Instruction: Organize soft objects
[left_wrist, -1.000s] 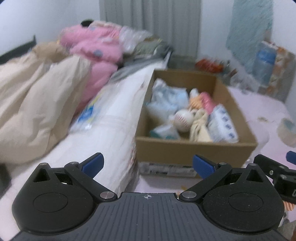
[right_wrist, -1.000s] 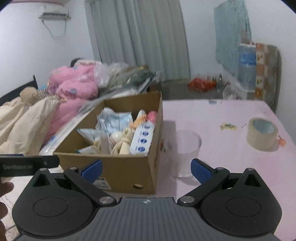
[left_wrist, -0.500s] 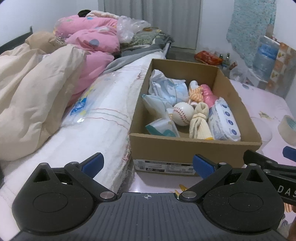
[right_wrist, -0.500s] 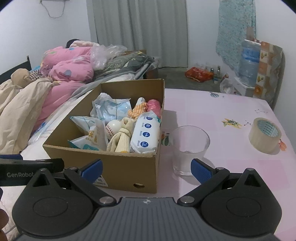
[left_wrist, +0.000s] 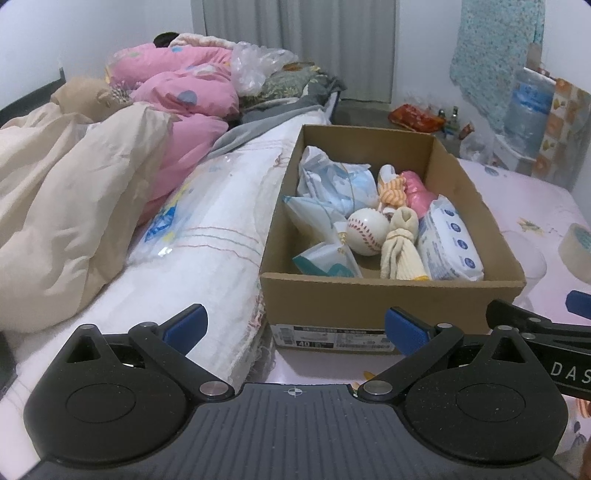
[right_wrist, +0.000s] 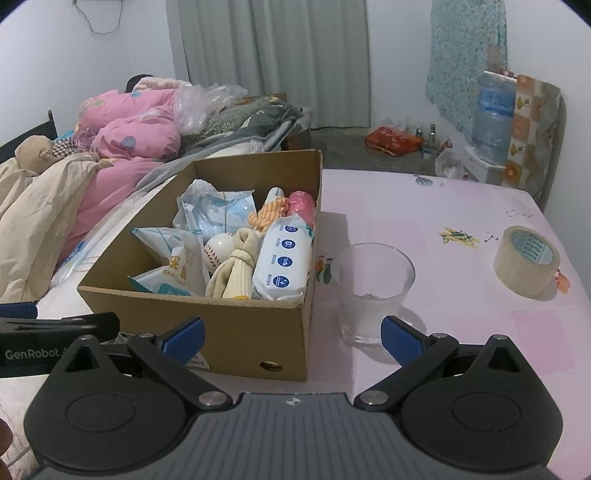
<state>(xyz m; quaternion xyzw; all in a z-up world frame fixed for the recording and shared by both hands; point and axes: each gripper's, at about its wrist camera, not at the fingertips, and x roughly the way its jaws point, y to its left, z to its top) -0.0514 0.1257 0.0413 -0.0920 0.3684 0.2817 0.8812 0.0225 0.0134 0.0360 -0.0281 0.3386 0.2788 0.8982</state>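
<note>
An open cardboard box stands on the pink table, against the bed. Inside lie a white baseball, a knotted cream cloth, a wet-wipes pack, an orange striped cloth, a pink roll and plastic-wrapped packs. My left gripper is open and empty, just short of the box's near wall. My right gripper is open and empty, in front of the box's right corner.
A clear glass cup stands right of the box. A roll of tape lies further right. The bed with beige and pink bedding runs along the left. A water bottle stands at the back right.
Both views have risen and steadied from blurred to sharp, now looking down more steeply into the box. Both grippers remain open and empty; the box contents have not moved.
</note>
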